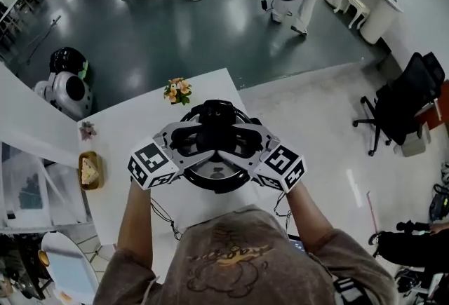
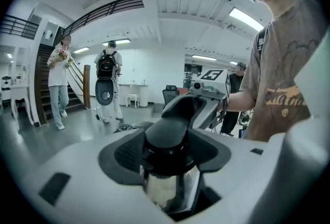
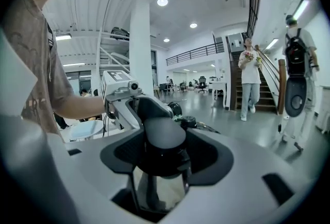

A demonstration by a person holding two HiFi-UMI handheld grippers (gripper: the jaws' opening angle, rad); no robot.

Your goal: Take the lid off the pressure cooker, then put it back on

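The pressure cooker [image 1: 216,148], black-rimmed with a steel top, stands on the white table [image 1: 133,132] right in front of me. My left gripper [image 1: 188,147] comes at it from the left, and its jaws are shut on a black side handle [image 2: 167,141], with shiny steel just under it. My right gripper [image 1: 247,147] mirrors it on the right, shut on the opposite black handle [image 3: 161,140]. Each gripper view shows the other gripper across the cooker. Whether the lid is seated on the pot, I cannot tell.
A small bunch of flowers [image 1: 177,90] lies at the table's far edge. A little flower [image 1: 87,130] and a wooden tray with a sandwich [image 1: 89,171] sit at the left. Off the table are an office chair [image 1: 403,104], a round robot [image 1: 66,86] and people standing.
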